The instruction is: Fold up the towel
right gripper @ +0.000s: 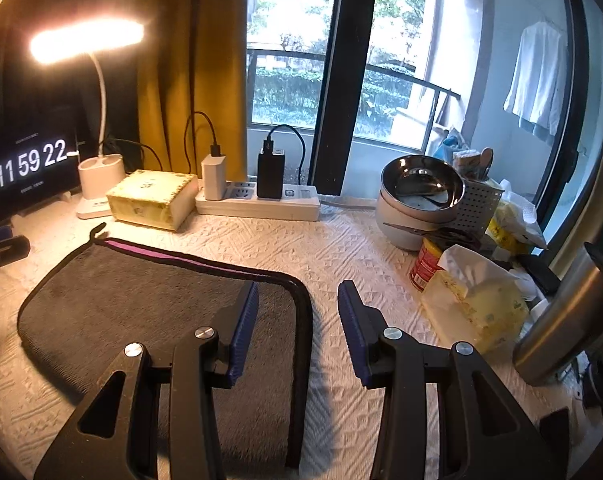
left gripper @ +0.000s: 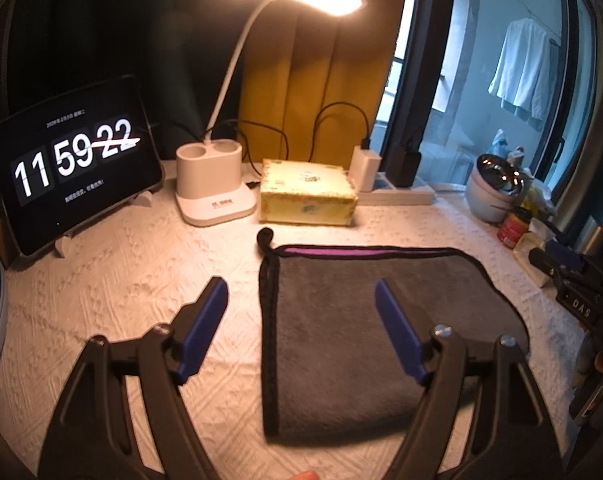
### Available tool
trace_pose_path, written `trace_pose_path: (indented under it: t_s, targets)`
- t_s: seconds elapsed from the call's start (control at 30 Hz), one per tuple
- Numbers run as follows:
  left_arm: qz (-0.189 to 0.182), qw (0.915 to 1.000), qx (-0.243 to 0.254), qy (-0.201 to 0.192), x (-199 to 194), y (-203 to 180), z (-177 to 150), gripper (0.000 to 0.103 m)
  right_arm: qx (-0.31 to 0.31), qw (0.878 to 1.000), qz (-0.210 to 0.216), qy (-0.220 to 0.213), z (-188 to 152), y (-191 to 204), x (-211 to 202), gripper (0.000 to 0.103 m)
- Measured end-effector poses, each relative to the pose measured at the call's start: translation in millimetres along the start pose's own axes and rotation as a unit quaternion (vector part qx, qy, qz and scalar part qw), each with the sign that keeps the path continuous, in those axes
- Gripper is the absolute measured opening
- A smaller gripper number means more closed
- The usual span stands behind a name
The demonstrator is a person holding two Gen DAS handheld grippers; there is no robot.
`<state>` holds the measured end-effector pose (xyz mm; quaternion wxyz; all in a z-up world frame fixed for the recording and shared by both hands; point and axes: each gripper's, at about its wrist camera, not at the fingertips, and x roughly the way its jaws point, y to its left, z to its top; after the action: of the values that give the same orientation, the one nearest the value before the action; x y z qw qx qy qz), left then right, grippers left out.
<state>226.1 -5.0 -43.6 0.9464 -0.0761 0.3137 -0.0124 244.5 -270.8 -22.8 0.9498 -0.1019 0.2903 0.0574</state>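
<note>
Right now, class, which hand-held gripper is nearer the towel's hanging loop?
Left. The left hand-held gripper straddles the towel edge below the loop; the right hand-held gripper straddles the opposite edge.

A grey towel (left gripper: 365, 328) is seen lying flat on the tabletop (left gripper: 141, 256), its purple strip along the far edge. The left hand-held gripper (left gripper: 301, 300) is held above it, fingers spread wide, one over the towel and one over bare tabletop.
</note>
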Motion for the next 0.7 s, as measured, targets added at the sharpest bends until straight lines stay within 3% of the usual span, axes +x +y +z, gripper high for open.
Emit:
trace_pose_path:
  t_s: [0.7]
  targets:
    - [0.003,0.9996,0.01,-0.028,-58,-16,-31,0.078,0.006,0.999,0.013,-0.037,-22,11,-73,0.044]
